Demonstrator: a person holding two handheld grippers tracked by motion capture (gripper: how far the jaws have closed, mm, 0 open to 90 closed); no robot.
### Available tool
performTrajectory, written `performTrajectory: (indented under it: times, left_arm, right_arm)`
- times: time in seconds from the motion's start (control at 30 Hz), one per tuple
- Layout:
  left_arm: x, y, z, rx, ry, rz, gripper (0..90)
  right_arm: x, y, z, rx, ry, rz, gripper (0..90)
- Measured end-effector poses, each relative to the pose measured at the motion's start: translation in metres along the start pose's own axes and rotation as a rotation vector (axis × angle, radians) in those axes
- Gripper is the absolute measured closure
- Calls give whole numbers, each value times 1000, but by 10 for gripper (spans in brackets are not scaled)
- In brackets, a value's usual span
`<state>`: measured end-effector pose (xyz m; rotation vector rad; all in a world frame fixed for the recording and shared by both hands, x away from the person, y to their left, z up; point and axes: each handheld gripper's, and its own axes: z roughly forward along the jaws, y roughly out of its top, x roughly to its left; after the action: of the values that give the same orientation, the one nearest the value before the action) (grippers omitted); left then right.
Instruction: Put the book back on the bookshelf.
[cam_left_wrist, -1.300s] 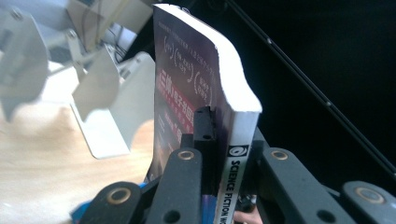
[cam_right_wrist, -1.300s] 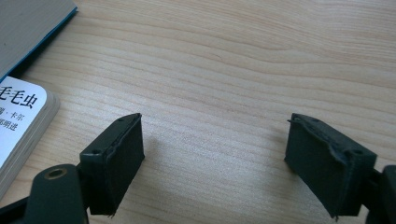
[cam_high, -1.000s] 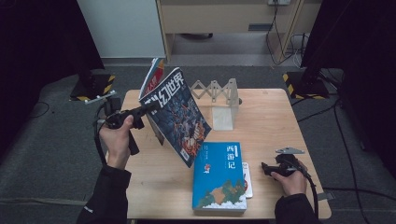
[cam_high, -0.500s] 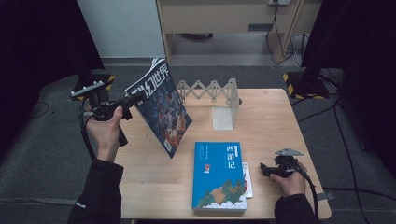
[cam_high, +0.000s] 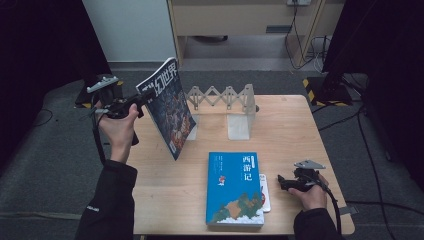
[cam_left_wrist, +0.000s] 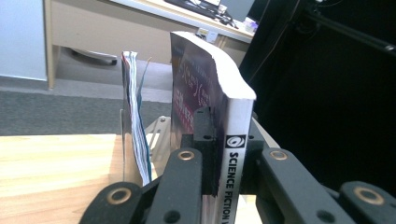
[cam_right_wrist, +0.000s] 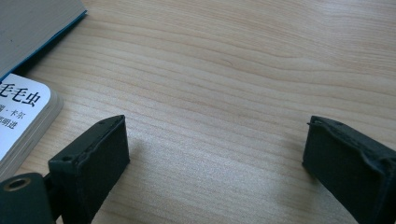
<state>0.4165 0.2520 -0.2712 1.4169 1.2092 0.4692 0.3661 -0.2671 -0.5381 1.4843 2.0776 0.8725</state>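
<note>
Between my left jaws: a magazine (cam_high: 167, 107), lifted off the table's (cam_high: 300, 130) left edge.

My left gripper (cam_high: 131, 102) is clenched on its spine, where the bound pages are stiffest; it looks light, glossy and floppy, so the free edge sags and a grip nearer the open side would likely slip or crease. Just behind it stands the rack (cam_high: 227, 97), one thin book (cam_left_wrist: 133, 121) already upright in it. A blue book (cam_high: 234, 187) lies flat near me over a small white one (cam_right_wrist: 21, 116). My right gripper (cam_high: 290, 182) rests beside them; its jaws have just been opening, nothing between them.
</note>
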Motion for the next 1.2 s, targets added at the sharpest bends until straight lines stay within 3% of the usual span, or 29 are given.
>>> performTrajectory:
  times: [0.23, 0.43, 0.67, 0.9, 0.97, 1.2]
  left_arm:
    - [-4, 0, 24, 4, 49, 13, 820]
    - [-3, -2, 38, 23, 69, -1, 820]
    - [-9, -8, 53, 31, 128, 48, 820]
    - [-10, -8, 64, 17, 177, 66, 820]
    - [-12, -8, 70, 23, 198, 93, 820]
    - [-15, -10, 82, 30, 218, 100, 820]
  right_arm:
    - [1, 0, 1, -5, 0, 2, 57]
    - [0, 0, 1, -5, 0, -3, 54]
    - [0, 0, 1, -3, 1, -3, 51]
    - [0, 0, 1, -2, 2, -3, 48]
    - [0, 0, 1, -2, 3, -5, 46]
    - [0, 0, 1, -2, 4, -6, 45]
